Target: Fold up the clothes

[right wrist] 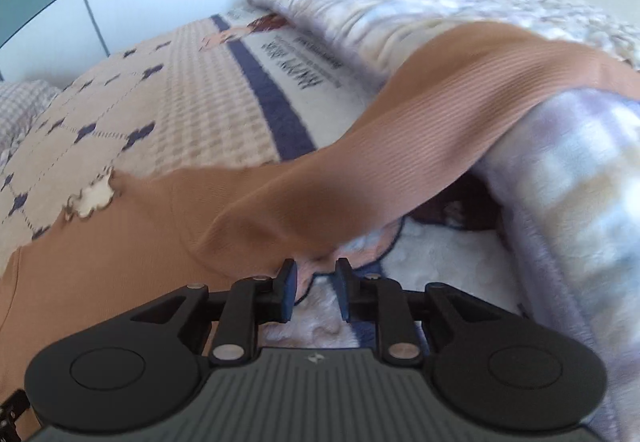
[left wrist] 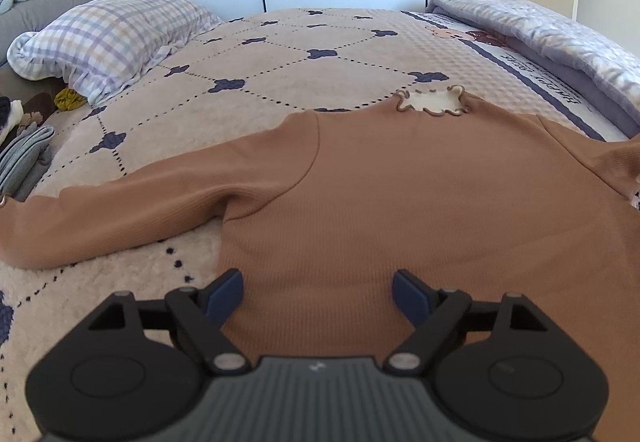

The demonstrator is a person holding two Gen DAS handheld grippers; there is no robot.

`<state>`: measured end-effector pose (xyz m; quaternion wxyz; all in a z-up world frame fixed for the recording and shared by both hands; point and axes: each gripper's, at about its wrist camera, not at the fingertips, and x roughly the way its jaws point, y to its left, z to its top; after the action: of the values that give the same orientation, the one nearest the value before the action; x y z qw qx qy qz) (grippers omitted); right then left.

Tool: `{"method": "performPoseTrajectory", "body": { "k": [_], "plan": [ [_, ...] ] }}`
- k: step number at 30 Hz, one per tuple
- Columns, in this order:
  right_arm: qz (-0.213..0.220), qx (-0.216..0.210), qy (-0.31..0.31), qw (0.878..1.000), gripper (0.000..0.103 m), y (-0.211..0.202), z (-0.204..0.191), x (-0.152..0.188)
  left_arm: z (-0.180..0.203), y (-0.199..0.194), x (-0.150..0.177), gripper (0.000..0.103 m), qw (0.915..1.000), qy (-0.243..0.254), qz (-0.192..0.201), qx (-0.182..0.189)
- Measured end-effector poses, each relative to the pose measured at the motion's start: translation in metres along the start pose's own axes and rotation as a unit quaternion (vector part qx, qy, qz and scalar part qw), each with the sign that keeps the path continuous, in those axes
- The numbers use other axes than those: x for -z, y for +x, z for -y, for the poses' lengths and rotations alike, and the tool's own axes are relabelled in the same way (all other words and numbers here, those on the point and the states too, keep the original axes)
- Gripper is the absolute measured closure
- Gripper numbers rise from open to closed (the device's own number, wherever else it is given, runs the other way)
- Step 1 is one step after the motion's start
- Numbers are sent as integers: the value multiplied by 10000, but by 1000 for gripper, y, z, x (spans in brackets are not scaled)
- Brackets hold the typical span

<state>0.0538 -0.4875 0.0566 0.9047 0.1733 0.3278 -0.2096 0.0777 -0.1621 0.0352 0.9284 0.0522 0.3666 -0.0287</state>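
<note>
While the brown top (left wrist: 400,193) lies spread flat on the bed (left wrist: 280,53), neck opening (left wrist: 432,103) pointing away from us, we have nothing gripped. Its body is smooth. One sleeve (left wrist: 120,201) runs out flat to the left across the quilt. The other sleeve (right wrist: 420,129) climbs up over the rolled checked blanket (right wrist: 560,201) on the right, so it sits off the flat.

Left tool (left wrist: 318,292): fingers well apart, hovering over the hem area, no cloth pinched. Right tool (right wrist: 316,288): fingers a small gap apart, nothing between them, only quilt visible through the gap; the draped sleeve is just ahead of the tips. No fold made yet, in our judgement.

Risks from here:
- Right sleeve snags or drags on the blanket when pulled, which tugs the body and skews the whole top.
- Narrow right gap may miss the ribbed fabric or catch only one layer, so the sleeve slips mid-fold.
- A deep grab could pick up the fluffy quilt along with the fabric.
- Left tool grabbing the hem off-centre would wrinkle the body.

Pillow (left wrist: 108,37) and the folded grey clothes (left wrist: 24,157) at far left are well apart, no interference.
</note>
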Motion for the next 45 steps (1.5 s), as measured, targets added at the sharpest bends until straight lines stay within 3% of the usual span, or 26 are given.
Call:
{"method": "performPoseTrajectory", "body": {
  "k": [1, 3, 5, 7, 10, 13, 15, 16, 17, 20, 22, 23, 25, 27, 30, 35, 39, 43, 45],
  "plan": [
    [241, 35, 76, 9997, 73, -11, 5, -5, -1, 0, -1, 20, 10000, -33, 3, 21],
    [773, 20, 496, 9958, 55, -33, 25, -17, -4, -2, -2, 20, 9999, -100, 35, 58],
    [1299, -6, 1154, 9848, 50, -55, 55, -25, -5, -5, -3, 20, 9996, -163, 179, 124],
    [1714, 93, 1960, 9655, 47, -70, 91, -27, -6, -11, -5, 19, 9984, -224, 427, 290],
    [1983, 526, 3176, 9258, 44, -74, 145, -21, -5, -20, -9, 15, 9959, -232, 741, 463],
    [1883, 904, 3931, 8955, 44, -59, 183, -7, -3, -12, -8, 13, 9976, -161, 514, 426],
    [2037, 649, 4377, 8733, 43, -48, 199, 1, -5, -3, -6, 13, 9982, -259, 252, 488],
    [2134, 508, 4449, 8683, 42, -43, 201, 2, -6, 1, -5, 14, 9981, -328, 135, 496],
    [2200, 405, 4388, 8703, 39, -38, 200, 0, -7, 3, -5, 14, 9981, -377, 60, 491],
    [2194, 403, 3890, 8939, 40, -27, 187, -7, -5, 1, -3, 13, 9984, -290, 101, 476],
    [2210, 257, 3745, 9001, 65, -25, 183, -9, -4, 0, -2, 13, 9985, -252, 120, 462],
    [2225, 91, 3762, 8994, 85, -24, 183, -9, -4, 1, -2, 13, 9985, -264, 109, 466],
    [2256, -239, 3842, 8949, 87, -24, 185, -8, -7, 1, -2, 13, 9983, -317, 95, 471],
    [2293, -242, 3744, 8982, 97, -26, 181, -10, -10, 1, -2, 13, 9982, -381, 87, 452],
    [2571, -401, 3515, 8993, 98, -42, 171, -14, -13, -1, -3, 14, 9978, -469, 93, 468],
    [2970, -932, 2611, 9138, 99, -70, 137, -31, -14, -2, -3, 13, 9976, -499, 87, 467],
    [2916, -1590, 2060, 9205, 99, -85, 105, -34, -18, -1, -5, 13, 9971, -607, 106, 455],
    [2691, -2330, 766, 9313, 99, -101, 38, -33, -26, -1, -8, 13, 9960, -769, 95, 435],
    [2461, -2808, 140, 9276, 99, -101, -1, -25, -34, -3, -10, 13, 9950, -909, 135, 379]
  ]
}}
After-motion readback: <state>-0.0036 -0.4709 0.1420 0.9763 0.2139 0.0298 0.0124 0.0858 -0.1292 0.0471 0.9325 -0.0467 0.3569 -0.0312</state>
